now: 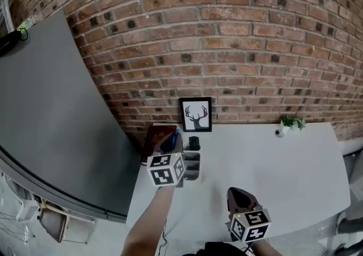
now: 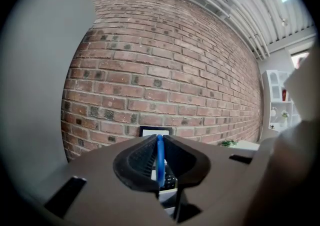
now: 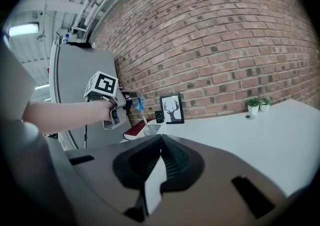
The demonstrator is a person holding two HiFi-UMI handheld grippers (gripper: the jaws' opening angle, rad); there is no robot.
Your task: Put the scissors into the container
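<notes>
The left gripper pinches the scissors by the blue handle, blades pointing down just over the container. The right gripper is closed and empty, farther off.

Soft, even indoor light; heavy fisheye warp.
A ceiling lamp glows at the upper left of the right gripper view; the white table is evenly bright, the brick wall bows, and both gripper views darken to black rims.
</notes>
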